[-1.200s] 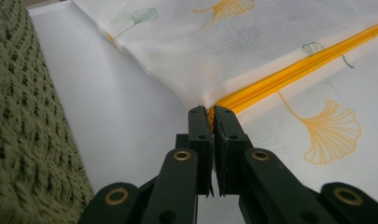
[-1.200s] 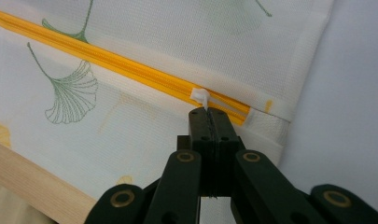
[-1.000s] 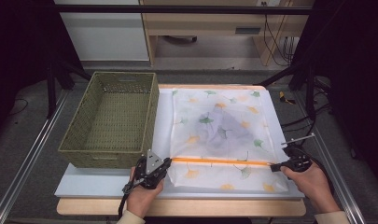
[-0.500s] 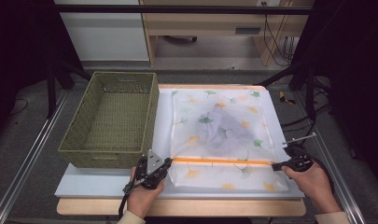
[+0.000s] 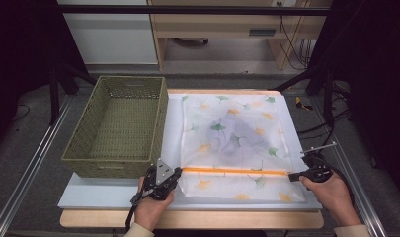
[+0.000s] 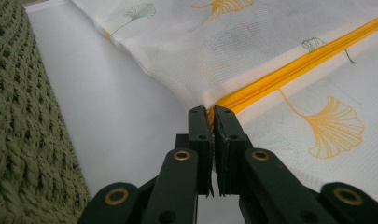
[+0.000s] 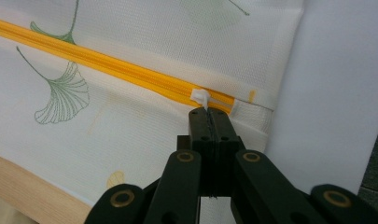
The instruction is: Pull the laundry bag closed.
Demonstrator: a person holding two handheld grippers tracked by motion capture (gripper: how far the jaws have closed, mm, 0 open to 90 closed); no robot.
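Left gripper [image 5: 175, 173]: we see it at the lower left of the high view, jaws clamped on the left end of the zip [image 6: 289, 70]; in the left gripper view the two black jaws meet at bottom centre with a thin sliver between them, pinching the fabric where the yellow zip ends.
Right gripper [image 5: 292, 176]: we find it at the lower right of the high view, jaws pressed tight on the pull [image 7: 201, 97], the small white tab at the zip's right end, seen at the centre of the right gripper view.
Zip: we see a yellow line running level between the two grippers across the lower part of the high view, closed along its length.
Bag [image 5: 237, 138]: we see a white mesh bag with green and orange leaf prints, lying flat at centre frame, with something pale and greyish inside it.
Board [image 5: 113, 190]: we see a white sheet under the bag, on a wooden tabletop.
Basket [image 5: 116, 128]: green, woven, at left of centre in the high view, just beside the bag; its wall shows at the left edge of the left gripper view.
Hands: we see one on each gripper, coming in from the bottom edge.
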